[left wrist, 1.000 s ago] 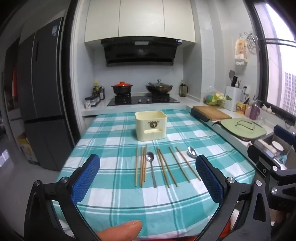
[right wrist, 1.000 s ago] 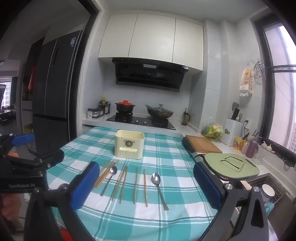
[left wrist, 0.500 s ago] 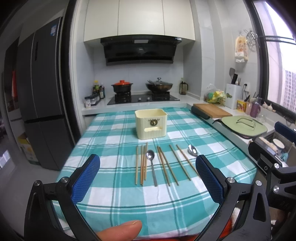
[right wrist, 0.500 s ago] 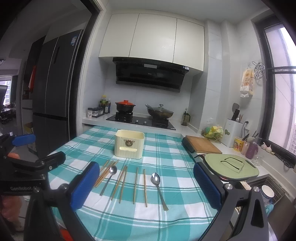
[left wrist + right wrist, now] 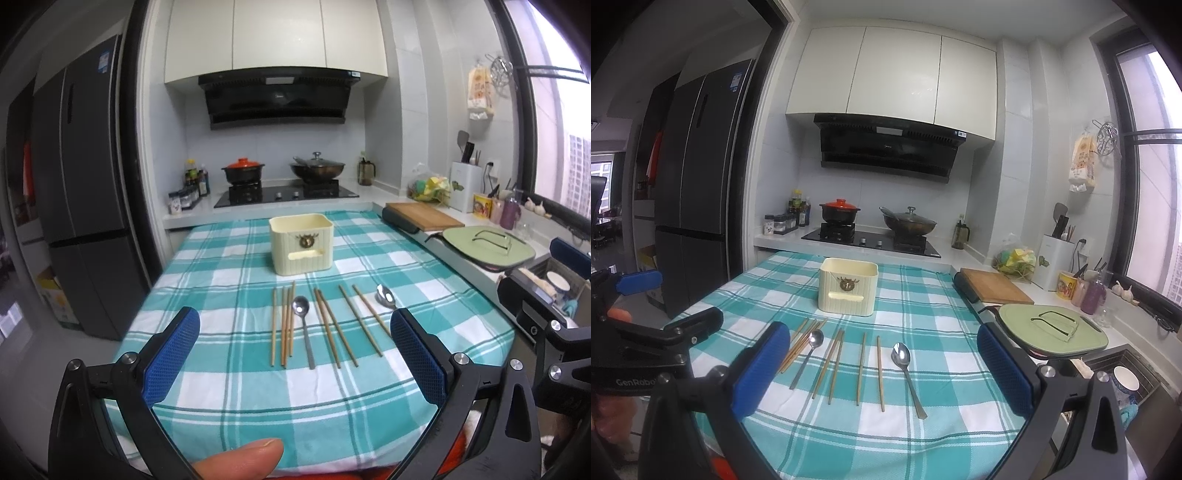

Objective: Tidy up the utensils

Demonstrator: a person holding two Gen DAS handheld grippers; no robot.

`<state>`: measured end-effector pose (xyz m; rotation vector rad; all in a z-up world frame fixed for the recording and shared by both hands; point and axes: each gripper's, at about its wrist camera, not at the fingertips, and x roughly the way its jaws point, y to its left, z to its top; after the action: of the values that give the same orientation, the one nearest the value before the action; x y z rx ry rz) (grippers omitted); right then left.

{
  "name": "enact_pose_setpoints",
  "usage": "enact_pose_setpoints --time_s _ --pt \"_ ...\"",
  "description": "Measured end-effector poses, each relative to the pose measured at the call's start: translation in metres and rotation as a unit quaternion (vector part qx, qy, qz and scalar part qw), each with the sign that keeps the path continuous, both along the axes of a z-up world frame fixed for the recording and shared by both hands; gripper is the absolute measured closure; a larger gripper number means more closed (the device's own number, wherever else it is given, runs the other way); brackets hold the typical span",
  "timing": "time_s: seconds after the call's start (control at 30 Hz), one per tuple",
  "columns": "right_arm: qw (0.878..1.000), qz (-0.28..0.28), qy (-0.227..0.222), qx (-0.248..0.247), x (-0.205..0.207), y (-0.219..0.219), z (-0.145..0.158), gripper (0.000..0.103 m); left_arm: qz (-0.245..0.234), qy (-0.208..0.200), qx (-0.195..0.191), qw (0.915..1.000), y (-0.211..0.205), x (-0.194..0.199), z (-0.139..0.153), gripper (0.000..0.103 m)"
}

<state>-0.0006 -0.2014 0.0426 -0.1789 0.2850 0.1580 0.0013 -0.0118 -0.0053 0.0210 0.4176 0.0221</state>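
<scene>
A cream utensil holder [image 5: 301,243] stands upright on the teal checked tablecloth [image 5: 229,398]; it also shows in the right wrist view [image 5: 848,291]. In front of it lie several wooden chopsticks [image 5: 282,326] and two metal spoons [image 5: 303,325] [image 5: 385,296], side by side. In the right wrist view the chopsticks [image 5: 834,360] and spoons [image 5: 807,354] [image 5: 907,369] lie the same way. My left gripper [image 5: 295,354] is open and empty, held above the near table edge. My right gripper [image 5: 879,373] is open and empty, to the right of the left one.
A stove with a red-lidded pot [image 5: 243,170] and a wok [image 5: 317,169] stands behind the table. A wooden cutting board [image 5: 424,216] and a green lidded pan [image 5: 487,249] lie on the counter at right. A dark fridge [image 5: 85,221] stands at left.
Both grippers have tilted up slightly, so the table sits lower in view. Nothing on the table has moved and both grippers stay open.
</scene>
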Motion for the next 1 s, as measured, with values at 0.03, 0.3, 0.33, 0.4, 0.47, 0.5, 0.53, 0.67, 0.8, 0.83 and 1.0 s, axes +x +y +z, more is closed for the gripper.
enact_pose_setpoints --time_s 0.03,0.3,0.33,0.4,0.47,0.5,0.53,0.67,0.8,0.83,1.0 --pt "1.0 0.0 0.001 0.0 0.0006 -0.0001 -0.0001 0.0 0.0 0.0 0.0 1.0 0.0 -0.0002 -0.0001 0.0" --pt "1.0 0.0 0.001 0.0 0.0009 0.0008 -0.001 0.0 -0.001 0.001 0.001 1.0 0.0006 -0.0005 -0.0011 0.0" --pt "1.0 -0.001 0.001 0.001 0.0009 0.0008 -0.001 0.0 -0.001 0.002 0.001 1.0 0.0008 -0.0005 -0.0012 0.0" --pt "1.0 -0.001 0.003 0.002 0.002 0.0011 -0.0015 0.0 -0.002 0.003 0.002 1.0 0.0012 0.0006 -0.0008 0.0" --pt "1.0 -0.001 0.005 0.002 0.0032 0.0017 -0.0024 0.0 -0.001 0.005 0.002 1.0 0.0018 0.0012 -0.001 0.0" --pt "1.0 -0.001 0.005 0.003 0.0038 0.0011 -0.0026 0.0 -0.001 0.006 0.002 1.0 0.0016 0.0019 -0.0008 0.0" --pt "1.0 -0.001 0.005 0.003 0.0039 0.0013 -0.0028 0.0 -0.001 0.006 0.002 1.0 0.0012 0.0025 -0.0006 0.0" --pt "1.0 -0.001 0.004 0.003 0.0038 0.0015 -0.0032 0.0 -0.001 0.006 0.003 1.0 -0.0001 0.0027 0.0001 0.0" --pt "1.0 -0.001 0.005 0.003 0.0038 0.0017 -0.0031 0.0 -0.001 0.006 0.003 1.0 -0.0002 0.0025 -0.0006 0.0" --pt "1.0 -0.001 0.005 0.003 0.0037 0.0019 -0.0034 0.0 -0.001 0.006 0.003 1.0 -0.0002 0.0024 -0.0008 0.0" --pt "1.0 -0.002 0.005 0.004 0.0035 0.0012 -0.0041 0.0 -0.001 0.007 0.004 1.0 -0.0009 0.0029 -0.0004 0.0"
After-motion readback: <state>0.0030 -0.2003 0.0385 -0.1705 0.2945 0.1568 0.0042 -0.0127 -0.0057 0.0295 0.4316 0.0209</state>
